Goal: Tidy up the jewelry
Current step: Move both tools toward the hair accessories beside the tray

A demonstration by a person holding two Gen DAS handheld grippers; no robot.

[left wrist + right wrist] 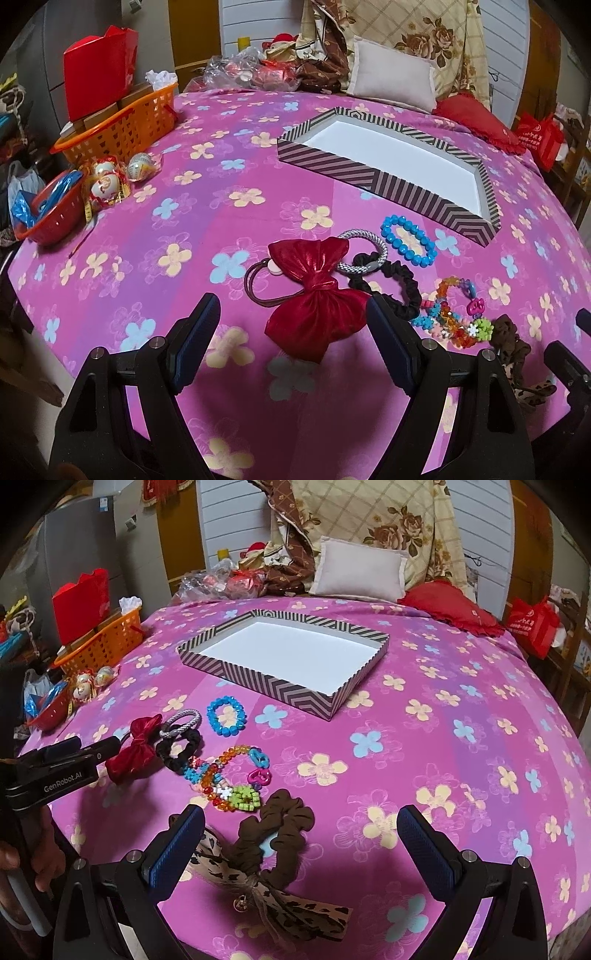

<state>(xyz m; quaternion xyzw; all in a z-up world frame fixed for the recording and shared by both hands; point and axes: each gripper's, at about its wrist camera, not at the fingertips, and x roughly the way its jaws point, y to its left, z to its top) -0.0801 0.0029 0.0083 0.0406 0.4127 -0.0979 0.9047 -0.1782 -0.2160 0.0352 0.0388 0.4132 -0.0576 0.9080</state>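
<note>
Left tongs [288, 321] spread wide, gripping nothing, poised low over the red bow [314, 291] on the pink flowered bed [221, 177]; right tongs [301, 834] likewise spread and empty, straddling the brown scrunchie [280, 823] with its leopard ribbon. Just beyond lie the black scrunchie [179, 751], the coloured bead chain [229, 775], the silver hair tie [181, 720] and the blue bead bracelet [226, 716]. Farther back sits the striped box [284, 657], white inside, nothing in it.

- Tray [280, 692] lies far on the bedspread [424, 775].
- Beaded bracelet [226, 716] lies near-left of it.
- Bow [135, 747], scrunchie [179, 749] lie farther left.
</note>
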